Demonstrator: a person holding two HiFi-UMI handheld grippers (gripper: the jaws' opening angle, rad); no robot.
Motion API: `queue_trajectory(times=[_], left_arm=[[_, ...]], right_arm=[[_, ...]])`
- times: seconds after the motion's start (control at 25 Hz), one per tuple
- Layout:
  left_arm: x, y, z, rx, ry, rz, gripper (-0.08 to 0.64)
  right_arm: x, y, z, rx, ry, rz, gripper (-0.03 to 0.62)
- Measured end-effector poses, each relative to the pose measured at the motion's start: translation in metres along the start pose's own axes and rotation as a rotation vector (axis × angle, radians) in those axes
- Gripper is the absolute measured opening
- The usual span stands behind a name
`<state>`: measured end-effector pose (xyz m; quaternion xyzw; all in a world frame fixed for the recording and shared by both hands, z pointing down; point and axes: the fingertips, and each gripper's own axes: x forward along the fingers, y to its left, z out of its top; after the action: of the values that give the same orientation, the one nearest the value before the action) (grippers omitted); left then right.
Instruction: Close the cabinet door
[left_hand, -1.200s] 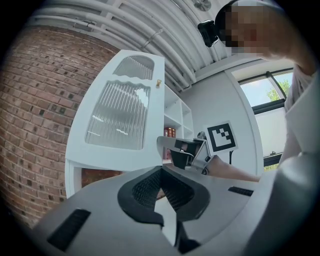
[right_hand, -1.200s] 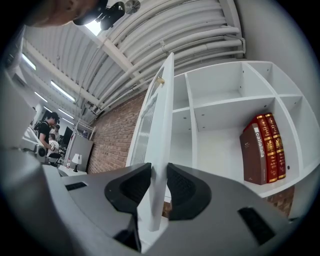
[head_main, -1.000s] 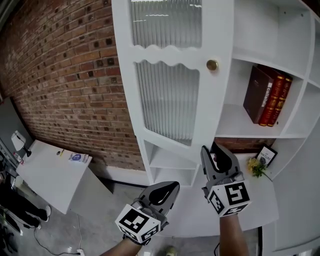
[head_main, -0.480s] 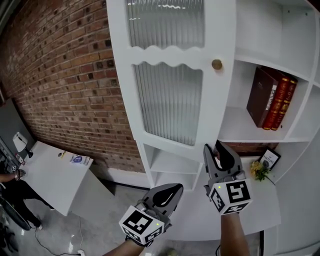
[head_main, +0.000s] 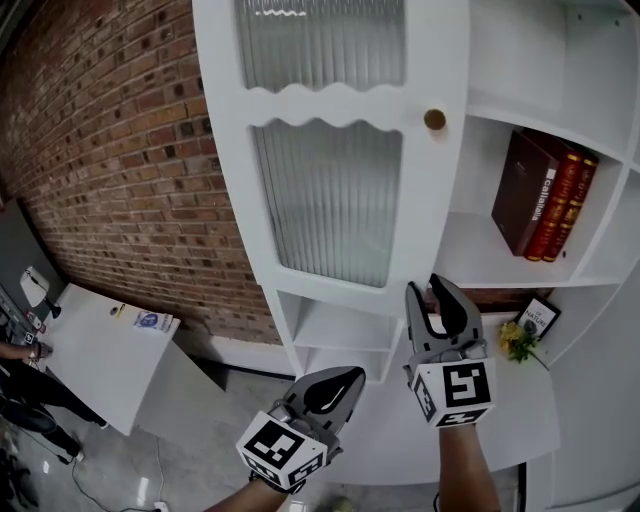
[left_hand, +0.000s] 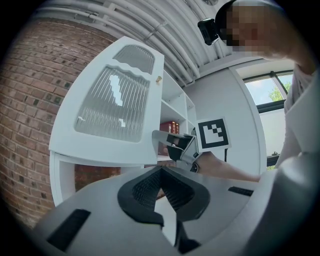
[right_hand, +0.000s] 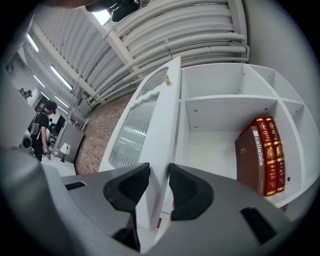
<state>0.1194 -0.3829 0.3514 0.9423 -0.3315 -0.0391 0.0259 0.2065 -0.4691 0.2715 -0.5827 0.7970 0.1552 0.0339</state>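
Note:
The white cabinet door (head_main: 330, 190) has ribbed glass panes and a brass knob (head_main: 434, 119), and it stands swung out from the shelves. My right gripper (head_main: 437, 300) reaches up to the door's lower corner below the knob. In the right gripper view the door's edge (right_hand: 162, 150) runs between the pads of the right gripper (right_hand: 159, 182). Its jaws are opening and sit loosely round that edge. My left gripper (head_main: 345, 378) hangs lower left, away from the door, shut on nothing. The left gripper view shows its own tips (left_hand: 161, 175) together, with the door (left_hand: 115, 110) beyond them.
Dark red books (head_main: 540, 195) lean on the open shelf behind the door. Yellow flowers (head_main: 515, 340) and a small framed card (head_main: 538, 318) sit on the counter to the right. A brick wall (head_main: 110, 150) and a white table (head_main: 100, 350) lie to the left.
Both grippers have drifted a little toward the cabinet. The door fills more of the head view. The right gripper's jaws stand slightly wider round the door's edge.

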Motion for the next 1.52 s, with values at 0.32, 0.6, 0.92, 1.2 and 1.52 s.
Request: queue_trajectory(times=[0.32,0.6,0.92,1.2,1.52], left_arm=[[0.011,0.006,-0.002,0.000,0.007,-0.006,0.011],[0.013,0.011,-0.003,-0.006,0.018,0.010,0.011],[0.011,0.014,-0.009,-0.007,0.019,0.017,0.011],[0.007,0.017,-0.010,-0.009,0.019,0.029,0.011],[0.002,0.017,-0.006,-0.004,0.010,0.035,0.011]], right_arm=[[0.013,-0.008,-0.005,-0.020,0.004,-0.018,0.118],[0.024,-0.015,-0.008,-0.036,0.004,-0.029,0.117],[0.037,-0.021,-0.013,-0.049,0.019,-0.036,0.113],[0.047,-0.027,-0.017,-0.059,0.038,-0.047,0.110],[0.051,-0.028,-0.019,-0.059,0.043,-0.040,0.110]])
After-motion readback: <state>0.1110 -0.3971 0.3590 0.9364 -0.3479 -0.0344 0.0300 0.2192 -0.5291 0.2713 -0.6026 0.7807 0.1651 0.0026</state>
